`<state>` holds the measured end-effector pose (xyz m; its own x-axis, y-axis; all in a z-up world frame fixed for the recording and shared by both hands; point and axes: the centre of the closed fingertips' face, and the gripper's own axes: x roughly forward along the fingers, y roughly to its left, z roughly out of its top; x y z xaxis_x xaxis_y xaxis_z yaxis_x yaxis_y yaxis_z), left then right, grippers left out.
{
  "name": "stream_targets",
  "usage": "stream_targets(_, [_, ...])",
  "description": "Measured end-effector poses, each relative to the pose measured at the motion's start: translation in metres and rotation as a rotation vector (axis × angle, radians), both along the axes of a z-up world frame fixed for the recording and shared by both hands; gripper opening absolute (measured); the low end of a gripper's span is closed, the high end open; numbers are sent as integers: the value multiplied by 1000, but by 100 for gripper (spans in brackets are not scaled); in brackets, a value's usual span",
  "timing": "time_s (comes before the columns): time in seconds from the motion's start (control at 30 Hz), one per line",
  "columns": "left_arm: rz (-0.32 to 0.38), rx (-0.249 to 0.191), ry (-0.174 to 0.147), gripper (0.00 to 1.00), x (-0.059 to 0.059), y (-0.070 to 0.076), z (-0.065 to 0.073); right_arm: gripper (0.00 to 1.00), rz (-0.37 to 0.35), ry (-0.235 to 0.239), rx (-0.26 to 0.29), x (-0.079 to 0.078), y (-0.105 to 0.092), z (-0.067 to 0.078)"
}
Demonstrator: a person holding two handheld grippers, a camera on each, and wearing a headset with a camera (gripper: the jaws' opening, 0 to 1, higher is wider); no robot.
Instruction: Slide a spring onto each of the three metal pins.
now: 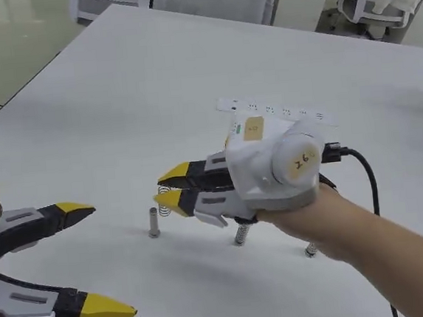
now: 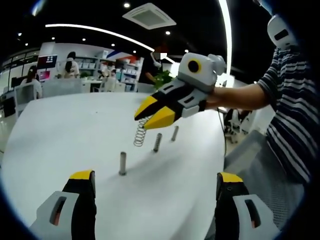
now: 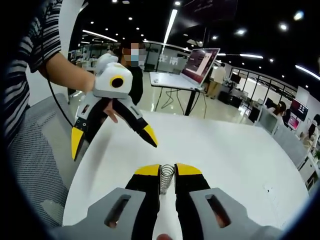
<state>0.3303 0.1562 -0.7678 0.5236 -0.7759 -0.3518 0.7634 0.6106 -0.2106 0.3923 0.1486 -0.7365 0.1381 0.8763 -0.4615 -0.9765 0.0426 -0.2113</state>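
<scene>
The right gripper point(image 1: 168, 188) clamps one spring point(image 1: 164, 208) at frame centre, just beside the bare pin point(image 1: 153, 223). The left gripper point(image 1: 111, 260), lower left, gapes empty. Three pins stand on the white table point(image 1: 190, 79). The middle pin point(image 1: 241, 234) seems coil-wrapped, and a hand point(image 1: 305, 213) half hides the third pin point(image 1: 310, 250).

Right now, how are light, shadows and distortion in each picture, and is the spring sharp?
Head view: soft even light, only faint shadows under the right gripper and the bare pin, lines straight. Left gripper view: strong fisheye bend, the table edge curves, yet the spring is sharp. Right gripper view: same bend, bright ceiling lamps, the spring clear between the jaws.
</scene>
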Motion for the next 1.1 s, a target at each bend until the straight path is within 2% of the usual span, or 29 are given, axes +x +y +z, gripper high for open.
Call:
stream_targets(0.1, [2, 0, 3, 97, 0, 0, -1, 7, -23, 19, 6, 6, 3, -3])
stream_targets(0.2, [5, 0, 5, 97, 0, 1, -2, 7, -57, 65, 28, 12, 6, -5])
stream_targets(0.37, [11, -3, 7, 97, -1, 2, -3, 7, -75, 91, 47, 15, 12, -6])
stream_targets(0.67, [21, -3, 8, 97, -2, 5, -3, 7, -76, 83, 9, 17, 13, -21])
stream_targets(0.73, [23, -4, 9, 96, -2, 6, -3, 7, -72, 109, 18, 15, 14, -22])
stream_targets(0.8, [27, -3, 12, 96, -2, 6, -4, 7, -72, 91, 21, 17, 15, -22])
stream_targets(1.03, [31, -5, 16, 96, -3, 8, -6, 7, -79, 109, 23, 18, 16, -24])
stream_targets(1.1, [34, -7, 17, 96, -3, 8, -6, 7, -76, 99, 6, 18, 15, -28])
